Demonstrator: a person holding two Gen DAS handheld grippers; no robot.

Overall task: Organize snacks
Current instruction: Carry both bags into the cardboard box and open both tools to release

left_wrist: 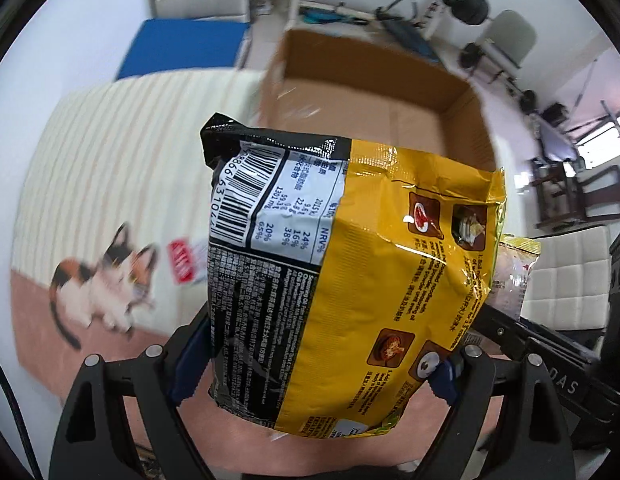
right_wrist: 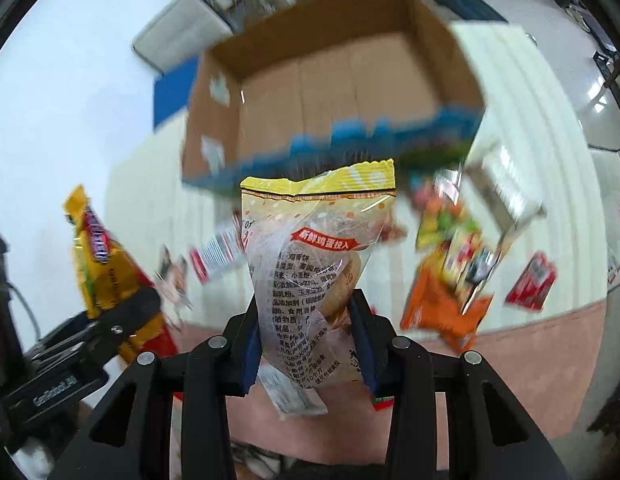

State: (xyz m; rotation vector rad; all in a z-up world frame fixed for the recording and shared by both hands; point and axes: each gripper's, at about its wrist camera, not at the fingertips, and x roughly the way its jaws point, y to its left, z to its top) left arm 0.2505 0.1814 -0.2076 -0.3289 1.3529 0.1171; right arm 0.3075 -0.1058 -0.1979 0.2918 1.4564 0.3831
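R gripper (right_wrist: 310, 344) clamping egg-cake pkt (right_wrist: 310, 264)

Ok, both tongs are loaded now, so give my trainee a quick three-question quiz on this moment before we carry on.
1. True or false: the cardboard box already has snacks lying on its floor.
2. What do the right tongs hold? A) a red packet B) a clear cake packet with a yellow top C) nothing
3. In a few words: what is between the left tongs, and are they pressing on it?

Key
1. False: the box floor that shows is bare cardboard.
2. B, the clear cake packet.
3. The yellow and black noodle bag, gripped at its lower part with the jaws standing wide.
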